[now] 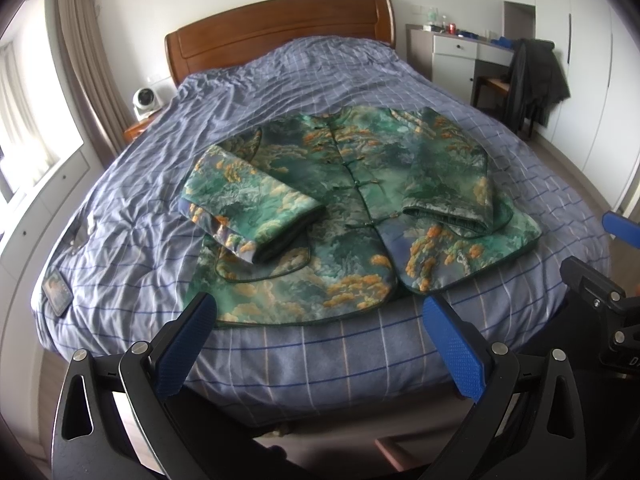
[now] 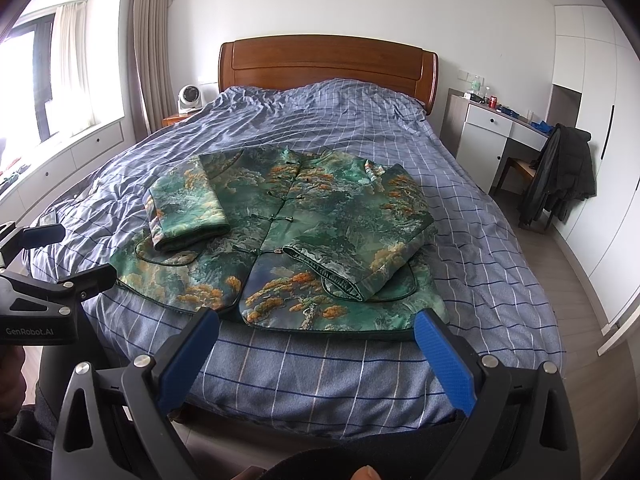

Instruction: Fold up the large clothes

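Observation:
A green padded jacket (image 1: 352, 204) with orange and blue print lies face up on the bed, buttoned, both sleeves folded in over its front. It also shows in the right wrist view (image 2: 296, 236). My left gripper (image 1: 320, 320) is open and empty, held just in front of the jacket's hem at the foot of the bed. My right gripper (image 2: 316, 332) is open and empty, also just short of the hem. The right gripper shows at the right edge of the left wrist view (image 1: 600, 284); the left gripper shows at the left edge of the right wrist view (image 2: 52, 264).
The bed (image 1: 280, 80) has a blue checked cover and a wooden headboard (image 1: 280, 28). A phone (image 1: 58, 290) lies on the cover at the left. A white desk (image 2: 504, 128) and a chair with a black coat (image 2: 560, 176) stand to the right. A small fan (image 2: 190, 98) sits on the nightstand.

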The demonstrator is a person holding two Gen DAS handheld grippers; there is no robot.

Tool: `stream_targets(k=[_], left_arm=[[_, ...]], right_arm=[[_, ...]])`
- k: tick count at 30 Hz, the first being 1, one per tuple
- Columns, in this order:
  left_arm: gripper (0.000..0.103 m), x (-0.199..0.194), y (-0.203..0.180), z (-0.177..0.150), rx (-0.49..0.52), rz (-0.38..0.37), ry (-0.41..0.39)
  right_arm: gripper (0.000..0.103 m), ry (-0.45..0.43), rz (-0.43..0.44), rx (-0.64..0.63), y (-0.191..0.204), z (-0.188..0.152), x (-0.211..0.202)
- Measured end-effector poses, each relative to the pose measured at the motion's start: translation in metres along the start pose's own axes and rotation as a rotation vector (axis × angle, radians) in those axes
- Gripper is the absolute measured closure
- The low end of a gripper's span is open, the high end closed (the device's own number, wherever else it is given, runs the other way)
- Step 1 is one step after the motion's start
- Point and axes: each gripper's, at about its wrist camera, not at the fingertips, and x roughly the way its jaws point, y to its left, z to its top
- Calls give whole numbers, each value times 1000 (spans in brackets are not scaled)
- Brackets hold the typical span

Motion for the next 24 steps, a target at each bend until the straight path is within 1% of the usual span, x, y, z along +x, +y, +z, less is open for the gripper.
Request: stream_targets(k=[12, 16, 18, 21, 22, 23, 24], left_arm=[[0, 0, 0, -1, 2, 1, 2], [0, -1, 8, -4, -8, 12, -8], [0, 0, 15, -6, -24, 12, -7], [0, 2, 21, -9, -40, 6, 2], [0, 3, 22, -11, -42, 3, 5], [0, 1, 20, -11, -42, 2, 7], [0, 0, 20, -10, -41, 0, 7]], right_arm=[[3, 1, 1, 0, 0, 2, 1], [3, -11, 27, 4, -2, 1, 1], [3, -38, 62, -10, -10, 8, 2], [2, -127, 83, -129, -29, 26, 5], [0, -147, 118, -217, -35, 30, 17], [0, -135, 151, -270, -40, 34, 33], [0, -98, 157, -296, -43, 37, 48]])
